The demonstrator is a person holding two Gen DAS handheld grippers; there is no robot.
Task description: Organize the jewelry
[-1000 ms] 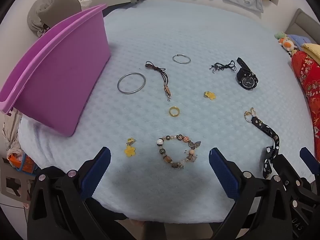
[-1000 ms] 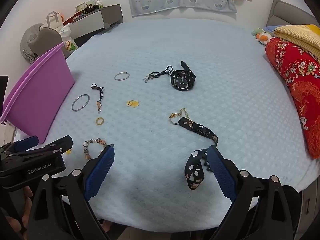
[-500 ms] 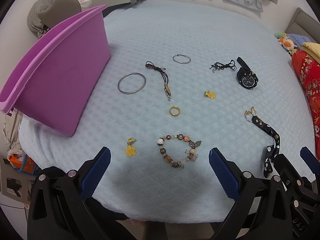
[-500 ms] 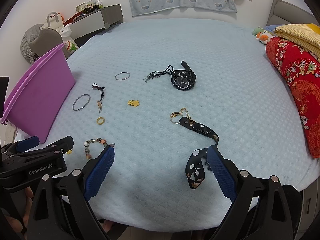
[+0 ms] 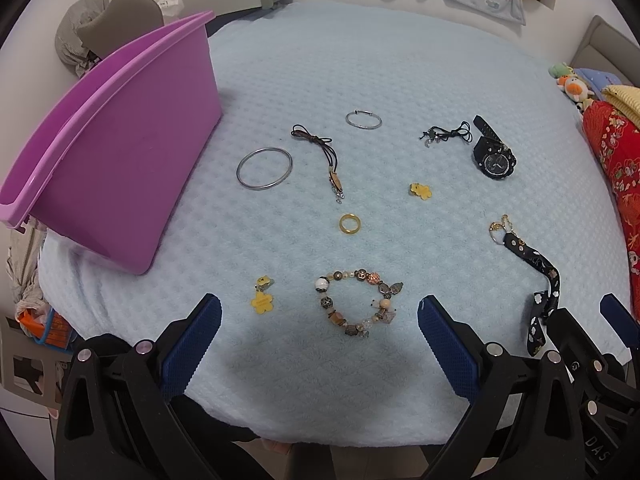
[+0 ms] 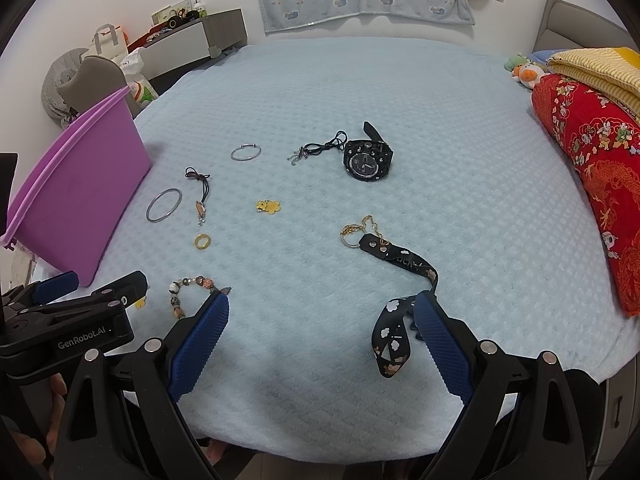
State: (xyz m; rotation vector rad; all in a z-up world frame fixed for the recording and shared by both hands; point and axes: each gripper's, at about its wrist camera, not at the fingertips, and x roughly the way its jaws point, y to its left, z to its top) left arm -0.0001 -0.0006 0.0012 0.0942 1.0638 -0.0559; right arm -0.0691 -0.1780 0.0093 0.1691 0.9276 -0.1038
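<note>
Jewelry lies scattered on a light blue blanket point(image 5: 360, 60). A beaded bracelet point(image 5: 356, 300) lies just ahead of my open, empty left gripper point(image 5: 318, 326). Near it are a yellow flower charm point(image 5: 262, 298), a gold ring point(image 5: 350, 224), a silver bangle point(image 5: 264, 168), a brown cord pendant point(image 5: 326, 156) and a thin silver hoop point(image 5: 363, 120). A black watch point(image 6: 368, 158), a black cord necklace point(image 6: 320, 148), a second yellow charm point(image 6: 268, 206) and a black floral lanyard point(image 6: 394, 280) lie ahead of my open, empty right gripper point(image 6: 322, 322). A purple bin point(image 5: 108, 152) stands at the left.
A folded red quilt point(image 6: 592, 184) and a yellow blanket point(image 6: 596, 68) lie along the right edge, with soft toys point(image 6: 524, 70) behind them. A grey cabinet point(image 6: 192, 44) and bags stand beyond the bed's far left. The bed's front edge is just below both grippers.
Both views have shifted very slightly; the jewelry sits a touch lower and nearer in the frames. Nothing was taken hold of and both grippers stay open.
</note>
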